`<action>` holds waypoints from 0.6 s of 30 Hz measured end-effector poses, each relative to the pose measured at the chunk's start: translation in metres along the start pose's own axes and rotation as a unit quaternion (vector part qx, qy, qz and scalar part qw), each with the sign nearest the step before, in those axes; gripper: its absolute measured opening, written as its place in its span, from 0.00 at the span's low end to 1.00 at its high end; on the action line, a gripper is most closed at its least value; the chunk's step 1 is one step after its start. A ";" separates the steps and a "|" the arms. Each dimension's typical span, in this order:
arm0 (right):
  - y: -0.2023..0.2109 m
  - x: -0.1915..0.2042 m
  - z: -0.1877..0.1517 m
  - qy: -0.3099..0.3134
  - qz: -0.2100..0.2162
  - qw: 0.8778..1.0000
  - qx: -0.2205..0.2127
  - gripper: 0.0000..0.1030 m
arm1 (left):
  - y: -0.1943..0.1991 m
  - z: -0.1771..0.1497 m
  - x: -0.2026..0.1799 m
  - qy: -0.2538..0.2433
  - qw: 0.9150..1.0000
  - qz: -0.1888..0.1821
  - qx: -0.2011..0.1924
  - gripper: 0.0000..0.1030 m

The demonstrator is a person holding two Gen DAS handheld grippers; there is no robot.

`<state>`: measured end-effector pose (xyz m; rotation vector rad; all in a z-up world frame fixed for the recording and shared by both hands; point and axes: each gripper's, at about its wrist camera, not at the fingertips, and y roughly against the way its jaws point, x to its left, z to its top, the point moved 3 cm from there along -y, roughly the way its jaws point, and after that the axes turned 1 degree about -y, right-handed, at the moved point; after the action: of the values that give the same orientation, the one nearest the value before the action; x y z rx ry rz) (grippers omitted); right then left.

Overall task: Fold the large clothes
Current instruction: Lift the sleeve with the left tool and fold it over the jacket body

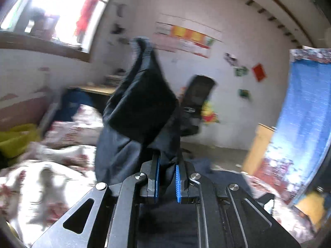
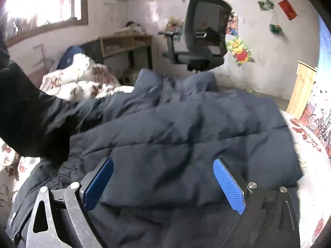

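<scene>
- A dark navy padded jacket [image 2: 175, 128] lies spread over the bed [image 2: 310, 186], its quilted panels rumpled and its far edge bunched up toward the room.
- In the left wrist view, one part of the jacket, a sleeve [image 1: 142, 103] by the look of its ribbed cuff, stands lifted above the bed, the cuff at the top and the fabric hanging down in folds.
- The left gripper [image 1: 167, 169] has its jaws clenched on the lower end of that lifted fabric, the cloth pinched between the blue pads [image 1: 178, 184].
- The right gripper [image 2: 163, 165] hovers low over the near part of the jacket with its jaws released, spread wide apart and holding nothing; whether the tips touch the fabric cannot be told.
- A dark-sleeved arm [image 2: 26, 111] crosses the left of the right wrist view, over the jacket's left edge.
- A floral quilt [image 2: 82, 80] is heaped on the bed beside the jacket.
- Beyond the bed stand a black office chair [image 2: 202, 33] and a wooden desk [image 2: 126, 41] against a white wall with posters [image 2: 240, 51].
- A blue curtain [image 1: 300, 113] hangs at the right in the left wrist view.
</scene>
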<state>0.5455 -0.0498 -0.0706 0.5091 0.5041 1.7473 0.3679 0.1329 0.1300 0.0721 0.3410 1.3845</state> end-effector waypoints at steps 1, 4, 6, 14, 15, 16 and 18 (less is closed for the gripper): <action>0.004 -0.006 0.000 -0.004 0.000 1.000 -0.004 0.95 | -0.006 -0.003 -0.013 -0.002 1.000 -0.019 0.006 0.09; 0.018 -0.035 0.002 -0.023 -0.005 1.000 -0.018 0.95 | -0.032 -0.016 -0.050 -0.008 0.998 -0.060 0.030 0.09; 0.026 -0.059 0.001 -0.041 -0.008 0.999 -0.022 0.95 | -0.050 -0.029 -0.072 -0.011 0.995 -0.080 0.053 0.09; 0.029 -0.136 -0.017 -0.118 0.019 0.993 -0.002 0.95 | -0.133 -0.096 -0.134 -0.020 0.980 -0.124 0.154 0.09; 0.029 -0.147 -0.020 -0.136 0.032 0.990 -0.002 0.95 | -0.141 -0.105 -0.139 -0.019 0.978 -0.128 0.166 0.09; 0.029 -0.154 -0.022 -0.151 0.045 0.988 -0.001 0.95 | -0.150 -0.118 -0.143 -0.021 0.975 -0.131 0.180 0.09; 0.027 -0.174 -0.026 -0.202 0.091 0.975 0.000 0.95 | -0.164 -0.133 -0.146 -0.025 0.970 -0.134 0.201 0.09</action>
<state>0.5467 -0.2264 -0.0893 0.9108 0.1723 1.7537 0.4657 -0.0603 -0.0085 0.3816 0.5651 1.0280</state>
